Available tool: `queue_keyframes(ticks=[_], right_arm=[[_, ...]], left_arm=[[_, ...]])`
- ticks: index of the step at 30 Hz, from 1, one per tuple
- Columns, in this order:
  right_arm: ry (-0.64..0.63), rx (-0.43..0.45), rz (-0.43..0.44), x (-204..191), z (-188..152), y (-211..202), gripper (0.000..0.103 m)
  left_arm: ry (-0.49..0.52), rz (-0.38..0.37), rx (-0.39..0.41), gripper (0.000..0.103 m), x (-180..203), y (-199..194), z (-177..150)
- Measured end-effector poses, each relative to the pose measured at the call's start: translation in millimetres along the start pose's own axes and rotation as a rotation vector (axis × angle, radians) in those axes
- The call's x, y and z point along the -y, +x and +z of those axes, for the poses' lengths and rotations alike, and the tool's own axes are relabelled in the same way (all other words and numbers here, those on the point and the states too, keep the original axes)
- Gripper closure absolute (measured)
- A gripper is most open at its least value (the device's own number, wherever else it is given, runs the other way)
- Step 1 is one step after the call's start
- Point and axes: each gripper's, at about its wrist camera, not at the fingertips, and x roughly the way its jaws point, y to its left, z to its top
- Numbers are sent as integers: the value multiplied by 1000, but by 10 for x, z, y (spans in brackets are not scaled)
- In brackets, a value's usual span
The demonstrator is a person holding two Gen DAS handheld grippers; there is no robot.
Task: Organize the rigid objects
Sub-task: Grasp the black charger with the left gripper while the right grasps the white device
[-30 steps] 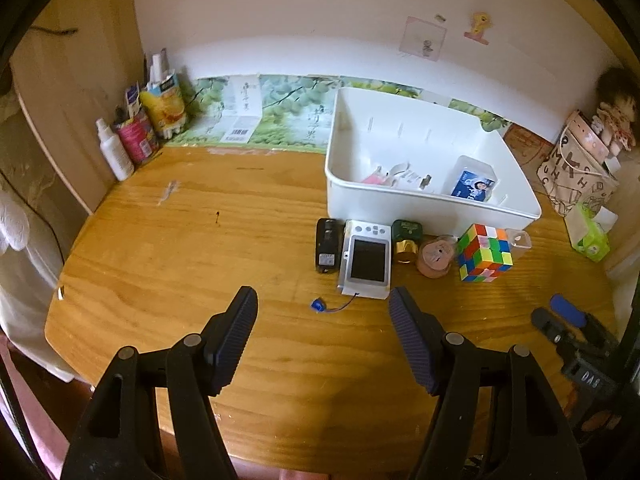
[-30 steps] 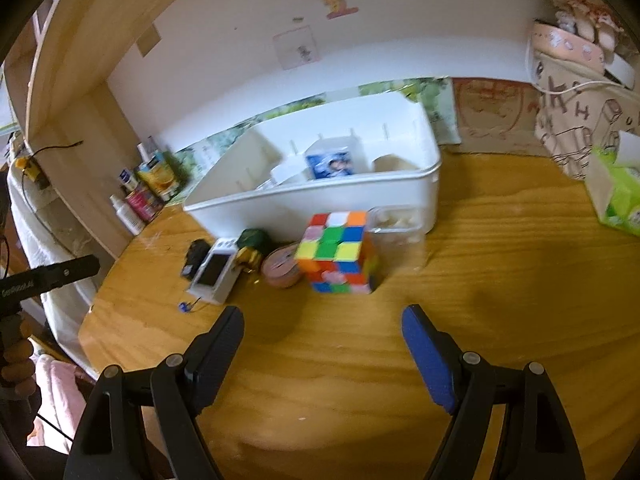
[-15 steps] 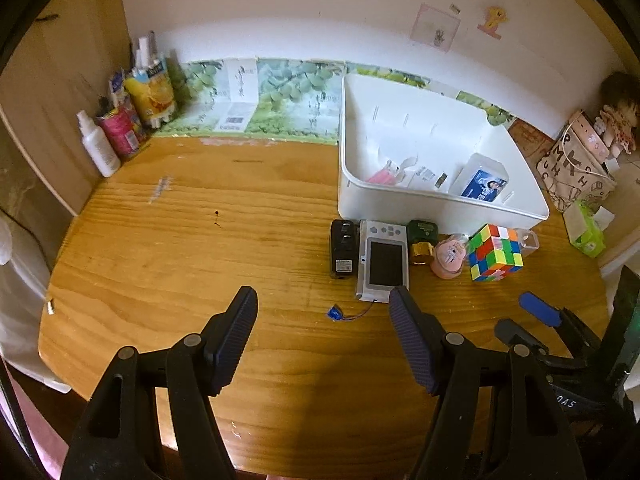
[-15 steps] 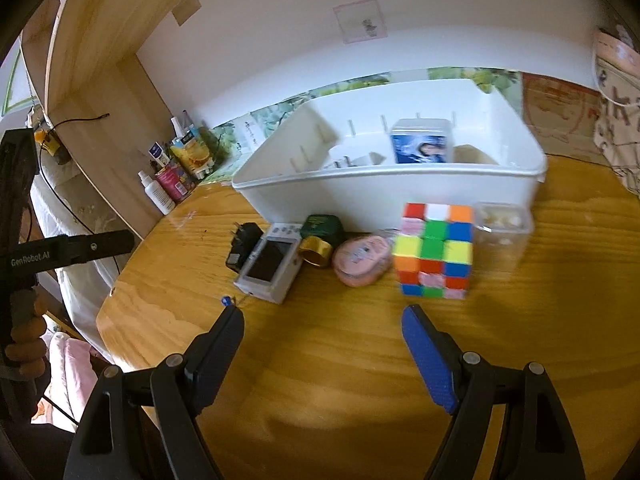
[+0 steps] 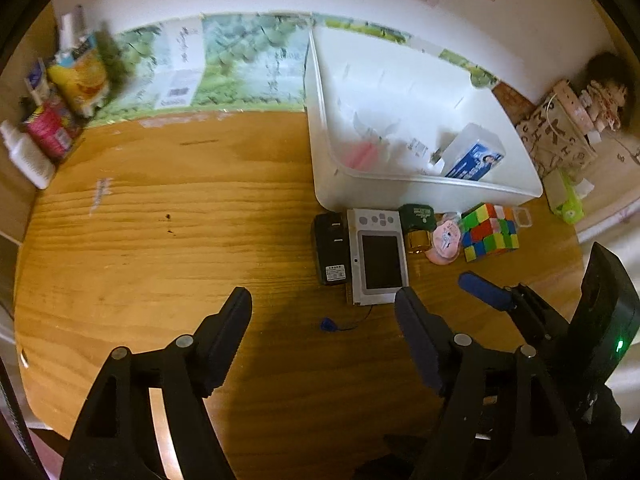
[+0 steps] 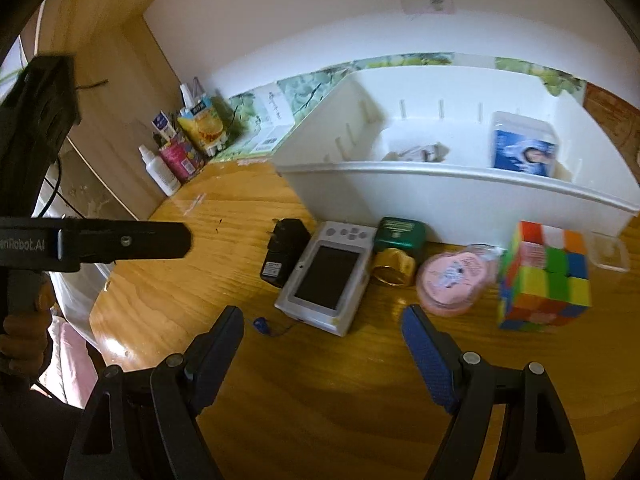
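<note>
Row of loose items: lined up on the table just in front of the white bin's near wall, likely staged there for sorting into it.
Order in the row, left to right: black charger, silver handheld device with its thin cord and blue tag, green-and-gold bottle on its side, pink round case, colour cube, small clear box.
Bin contents: blue-and-white carton leaning on the right side, some pale and pink packets on the left; blurred, hard to name.
Left gripper: low over the near table edge, pointed at the handheld device; jaws spread wide, grasping nothing.
Right gripper: beside it to the right, also low and level, aimed between the handheld device and the pink round case; jaws released, nothing between them.
Pose reading: both tools short of the row, touching no item; probably lining up a first pick.
Likely target: handheld device for either tool, judging by aim.
Clutter at the back left: bottles and pouches against the wooden side panel, well apart from the row.
</note>
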Motion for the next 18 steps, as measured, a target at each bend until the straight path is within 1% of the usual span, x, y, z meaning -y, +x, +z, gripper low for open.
queue_keyframes(ticks=[8, 12, 18], right_arm=[[-20, -72, -29, -135, -4, 252, 21], [-19, -81, -40, -163, -20, 321, 21], [-21, -64, -78, -159, -20, 384, 21]], left_arm=[[-48, -93, -114, 26, -157, 341, 158], [-84, -132, -150, 26, -229, 485, 213], [-132, -173, -189, 26, -261, 664, 284]])
